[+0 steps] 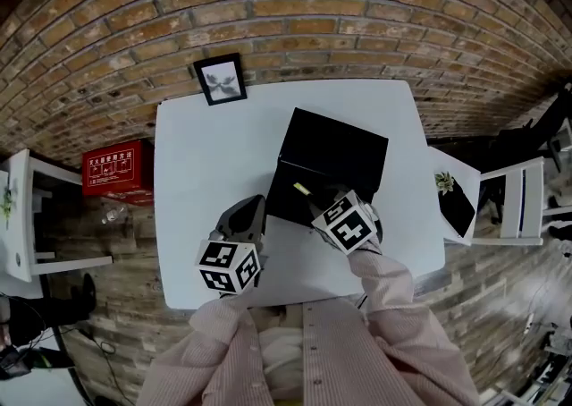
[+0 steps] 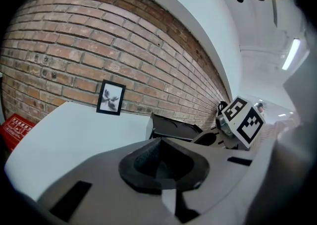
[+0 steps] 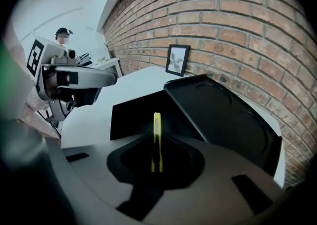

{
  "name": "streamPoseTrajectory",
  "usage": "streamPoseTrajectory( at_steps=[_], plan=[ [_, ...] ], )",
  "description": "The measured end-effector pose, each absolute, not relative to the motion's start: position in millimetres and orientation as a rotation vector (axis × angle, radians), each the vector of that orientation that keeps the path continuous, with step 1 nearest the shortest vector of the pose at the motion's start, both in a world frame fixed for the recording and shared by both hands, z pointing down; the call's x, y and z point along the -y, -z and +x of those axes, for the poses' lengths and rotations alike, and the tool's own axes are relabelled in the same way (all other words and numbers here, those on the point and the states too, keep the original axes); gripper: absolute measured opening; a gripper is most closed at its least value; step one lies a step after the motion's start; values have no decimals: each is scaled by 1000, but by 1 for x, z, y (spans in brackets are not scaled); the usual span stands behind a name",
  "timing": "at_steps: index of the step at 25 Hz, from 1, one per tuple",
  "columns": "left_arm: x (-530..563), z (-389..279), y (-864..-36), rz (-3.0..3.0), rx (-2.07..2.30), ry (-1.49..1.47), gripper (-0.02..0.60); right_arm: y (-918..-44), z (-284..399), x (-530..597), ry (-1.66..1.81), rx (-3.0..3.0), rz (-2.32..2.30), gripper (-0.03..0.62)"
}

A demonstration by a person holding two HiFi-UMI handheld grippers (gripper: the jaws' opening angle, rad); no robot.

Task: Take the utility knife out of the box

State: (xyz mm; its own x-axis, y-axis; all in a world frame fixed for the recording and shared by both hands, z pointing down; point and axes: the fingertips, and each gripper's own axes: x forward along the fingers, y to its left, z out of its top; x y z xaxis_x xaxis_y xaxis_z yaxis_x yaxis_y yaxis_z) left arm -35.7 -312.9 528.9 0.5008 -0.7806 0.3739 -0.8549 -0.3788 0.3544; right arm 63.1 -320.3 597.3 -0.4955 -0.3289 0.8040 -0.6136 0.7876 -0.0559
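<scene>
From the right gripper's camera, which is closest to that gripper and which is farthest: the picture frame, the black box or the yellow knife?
1. Utility knife: nearest, pinched between the right gripper's jaws.
2. Black box: open on the table, just beyond the jaws.
3. Picture frame: farthest, at the table's back edge against the brick wall.

My left gripper (image 2: 163, 163) sits low over the white table (image 2: 69, 125), its jaws together with nothing between them. Ahead stands the black box (image 2: 174, 129), with my right gripper (image 2: 214, 137) at its right side (marker cube uppermost). A framed picture (image 2: 111, 97) stands at the brick wall (image 2: 99, 40).
</scene>
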Motion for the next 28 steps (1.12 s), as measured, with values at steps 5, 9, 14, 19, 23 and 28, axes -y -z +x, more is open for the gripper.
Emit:
streamPoseTrajectory(
  at_steps=[5,9,14,19,23,28],
  plan=[
    [310,-37,-520,2278,1338,-188,-8,-577,63,317,-433,2198,762,54],
    [307,-39,-513,2296,1349,-179,-8,-562,60,315,-418,2261,802,54],
    [304,-46,-499,2326,1373,-166,-8,-541,58,313,-405,2348,871,54],
    [301,-55,-483,2361,1401,-165,-8,-517,58,311,-410,2449,937,54],
    [299,-62,-469,2387,1429,-155,-8,-497,62,309,-418,2545,1017,54],
    [296,-70,-448,2421,1467,-123,-8,-471,72,307,-411,2659,1118,54]
  ],
)
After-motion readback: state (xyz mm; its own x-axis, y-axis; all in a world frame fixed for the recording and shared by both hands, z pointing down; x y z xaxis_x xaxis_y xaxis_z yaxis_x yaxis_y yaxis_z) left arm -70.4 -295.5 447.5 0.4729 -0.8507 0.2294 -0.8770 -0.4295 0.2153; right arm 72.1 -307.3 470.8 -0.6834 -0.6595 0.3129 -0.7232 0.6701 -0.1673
